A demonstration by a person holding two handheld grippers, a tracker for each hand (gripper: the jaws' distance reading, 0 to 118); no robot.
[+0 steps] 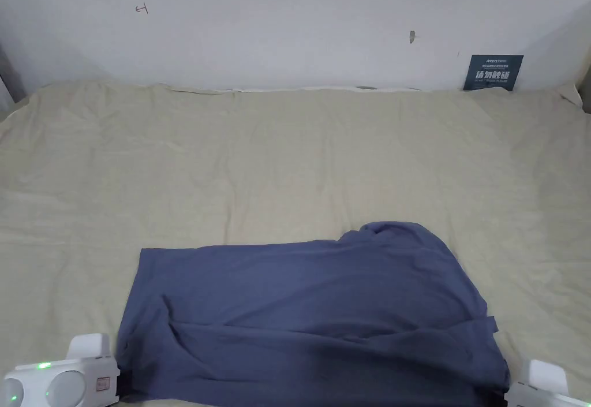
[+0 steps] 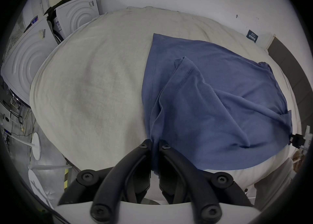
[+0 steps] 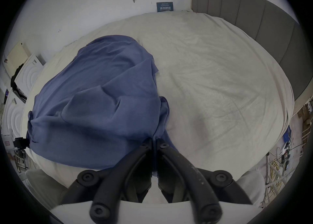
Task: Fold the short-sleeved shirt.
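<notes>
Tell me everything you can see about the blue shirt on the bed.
The blue shirt is plain, of soft thin knit cloth, with stitched hems. It lies rumpled on the beige bed sheet, at the near edge, partly doubled over itself, one short sleeve lying on top. Its near corners are pinched: the left gripper is shut on one, the right gripper on the other, so the cloth gathers into folds at each.

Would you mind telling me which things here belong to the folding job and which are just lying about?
Belong to the job:
- blue shirt
- left tool, shut on the shirt
- right tool, shut on the shirt
- bed sheet under it

Just lying about:
- dark sign against the wall
- white boxes beside the bed
</notes>
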